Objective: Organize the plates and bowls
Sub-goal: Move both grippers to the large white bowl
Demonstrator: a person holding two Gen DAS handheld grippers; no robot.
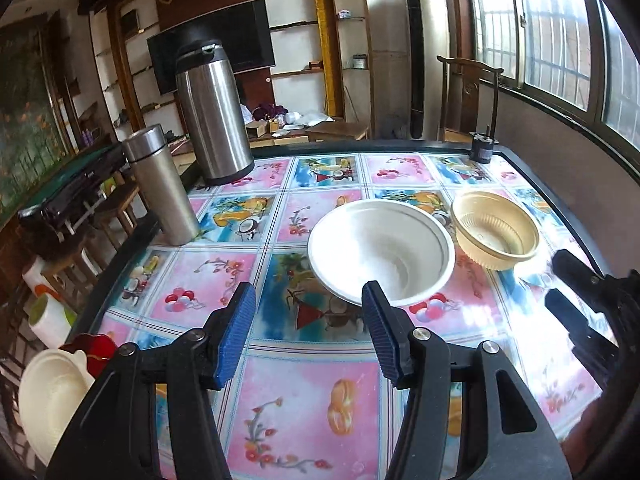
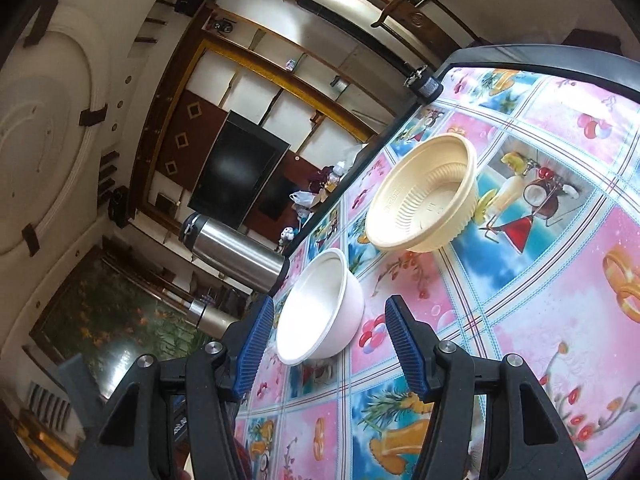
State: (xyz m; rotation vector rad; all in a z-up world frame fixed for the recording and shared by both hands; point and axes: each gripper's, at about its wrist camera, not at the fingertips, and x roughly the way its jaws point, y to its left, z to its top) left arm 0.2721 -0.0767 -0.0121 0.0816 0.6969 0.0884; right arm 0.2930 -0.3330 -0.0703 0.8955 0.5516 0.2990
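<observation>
A white bowl point(image 1: 380, 240) stands upright near the middle of the patterned table point(image 1: 280, 400). A cream ribbed bowl point(image 1: 496, 224) stands just to its right, the two close together. My left gripper point(image 1: 308, 300) is open just in front of the white bowl, its right fingertip point(image 1: 374, 300) overlapping the near rim, with nothing held. My right gripper point(image 1: 560, 280) shows as a black shape at the right edge. In the right wrist view, which is rolled sideways, the right gripper point(image 2: 330, 312) is open and empty, with the white bowl point(image 2: 316, 304) ahead of it and the cream bowl point(image 2: 424, 196) farther on.
A tall steel vacuum jug point(image 1: 212, 112) and a slimmer steel flask point(image 1: 160, 188) stand at the table's far left. A small dark object point(image 1: 484, 146) sits at the far edge. Off the near left corner are a cream container point(image 1: 48, 392) and a red item point(image 1: 92, 350).
</observation>
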